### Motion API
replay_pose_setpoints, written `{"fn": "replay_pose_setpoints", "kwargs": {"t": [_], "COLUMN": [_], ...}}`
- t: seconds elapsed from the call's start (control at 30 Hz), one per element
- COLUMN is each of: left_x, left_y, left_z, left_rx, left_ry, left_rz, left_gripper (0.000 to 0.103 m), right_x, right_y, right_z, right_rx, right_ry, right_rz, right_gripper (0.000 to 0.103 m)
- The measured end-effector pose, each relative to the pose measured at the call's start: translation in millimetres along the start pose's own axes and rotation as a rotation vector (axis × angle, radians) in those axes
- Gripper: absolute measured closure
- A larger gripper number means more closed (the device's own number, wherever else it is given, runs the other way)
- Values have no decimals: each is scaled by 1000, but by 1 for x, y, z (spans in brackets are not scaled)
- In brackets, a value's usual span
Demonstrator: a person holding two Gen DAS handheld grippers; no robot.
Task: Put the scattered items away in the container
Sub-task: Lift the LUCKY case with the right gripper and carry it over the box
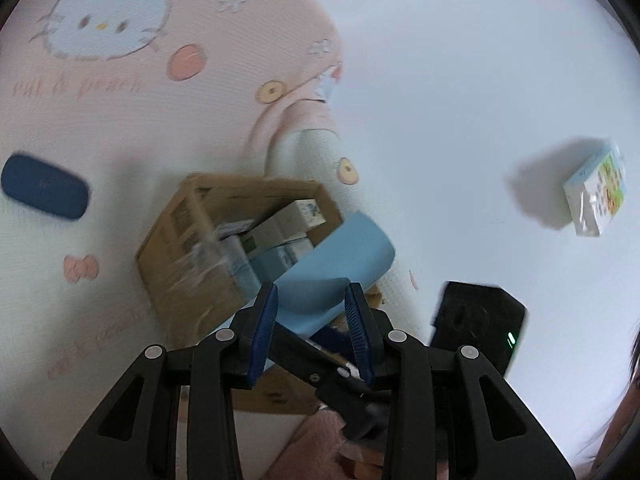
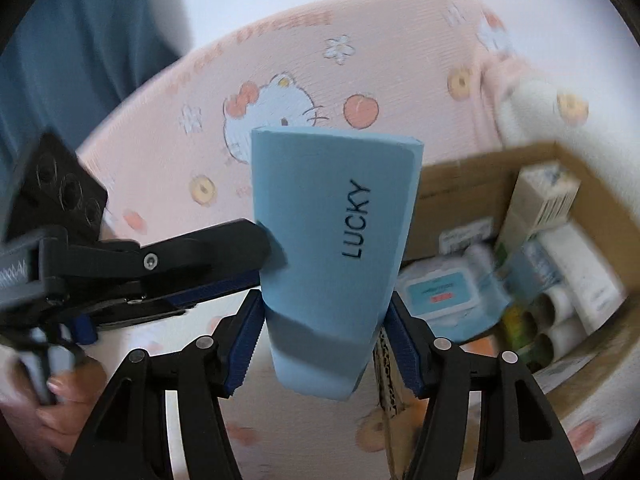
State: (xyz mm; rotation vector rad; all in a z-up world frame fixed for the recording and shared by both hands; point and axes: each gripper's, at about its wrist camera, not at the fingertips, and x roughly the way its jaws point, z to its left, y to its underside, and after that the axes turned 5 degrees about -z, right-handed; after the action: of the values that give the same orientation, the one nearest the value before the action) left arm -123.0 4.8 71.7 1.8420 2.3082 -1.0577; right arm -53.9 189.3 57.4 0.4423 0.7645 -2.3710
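Big picture first: the pink cartoon-cat bedding (image 1: 160, 92) filled most of the scene, and on it sat the cardboard box (image 1: 176, 240), open-topped and already crowded with cartons, tubes and a wipes pack.

Held up just beside the box's rim was the light blue case (image 2: 332, 240), the one printed LUCKY. It was not in the box yet. The right hand-held gripper (image 2: 325, 302) was clamped across its lower end, one pad on each side. The left hand-held gripper (image 1: 312, 292) seemed to pinch the case's edge from the side.

To do this step well, I reckoned, the pair wanted to carry the case over the rim and aim for the gap beside the tall cartons. They should let go only once it was low inside, as the box was nearly full.

The right camera showed the lettering, both grips and the packed contents, plus a hand (image 2: 68, 396) around the left tool. The left camera alone showed what remained out on the bedding: a dark blue oval case (image 1: 44, 192) and, well apart, a small printed pack (image 1: 596, 196).
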Motion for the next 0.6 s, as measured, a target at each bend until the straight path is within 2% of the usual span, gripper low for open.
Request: {"fn": "replay_pose_setpoints", "kwargs": {"t": [0.13,0.3,0.47,0.6], "left_x": [3,12,38,68], "left_y": [-6,-14,-18,-13], "left_z": [-27,-56,-63,-58], "left_rx": [10,68,47,30], "left_ry": [21,47,93,76], "left_rz": [-6,-24,1,46], "left_gripper": [65,65,65,65], "right_x": [-13,-36,-51,-45], "right_y": [-15,-35,-48,-56], "right_z": [-22,-25,-32,-52], "right_rx": [106,62,-25,-47], "right_ry": [-116,-119,-23,20], "right_rz": [17,-29,-41,48], "right_gripper": [45,45,45,45]}}
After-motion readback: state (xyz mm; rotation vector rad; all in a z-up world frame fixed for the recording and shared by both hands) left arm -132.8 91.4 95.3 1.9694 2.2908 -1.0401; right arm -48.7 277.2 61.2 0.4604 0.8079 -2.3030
